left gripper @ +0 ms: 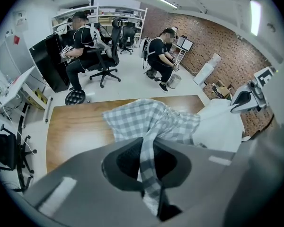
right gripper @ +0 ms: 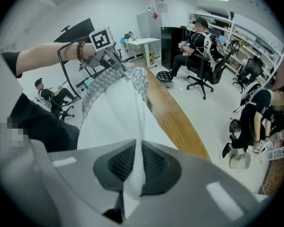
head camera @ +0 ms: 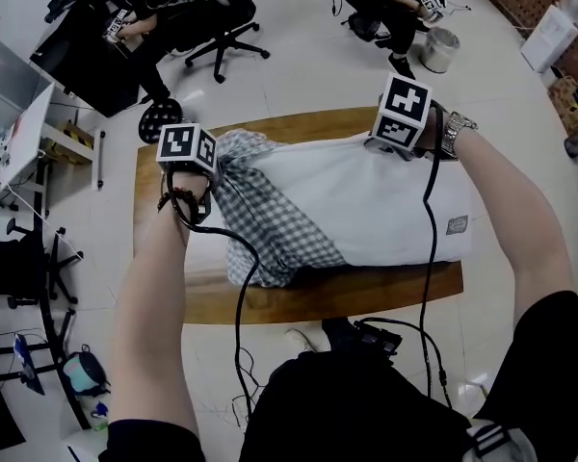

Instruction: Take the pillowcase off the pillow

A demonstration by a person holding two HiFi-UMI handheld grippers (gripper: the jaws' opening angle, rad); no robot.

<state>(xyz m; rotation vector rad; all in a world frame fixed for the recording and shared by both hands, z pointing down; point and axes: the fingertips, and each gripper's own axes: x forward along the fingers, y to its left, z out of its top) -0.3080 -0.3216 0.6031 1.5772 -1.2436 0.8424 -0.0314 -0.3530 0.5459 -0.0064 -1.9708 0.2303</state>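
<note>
A white pillow [head camera: 385,200] lies across the wooden table [head camera: 299,301]. The grey checked pillowcase [head camera: 270,221] is bunched over its left end. My left gripper [head camera: 210,175] is shut on a fold of the pillowcase [left gripper: 151,122], and the checked cloth runs between its pads [left gripper: 149,162]. At the pillow's far right corner, my right gripper [head camera: 397,146] is shut on the bare white pillow fabric [right gripper: 113,112], pinched between its pads [right gripper: 135,167]. In the right gripper view the left gripper [right gripper: 104,56] holds the pillowcase [right gripper: 104,86] at the pillow's far end. The left gripper view shows the pillow [left gripper: 217,126] and the right gripper [left gripper: 248,96].
People sit on office chairs [head camera: 226,41] beyond the table, with a metal bucket [head camera: 440,49] on the floor near them. A white desk [head camera: 29,128] stands at the left. Cables [head camera: 429,258] hang from both grippers over the table's near edge.
</note>
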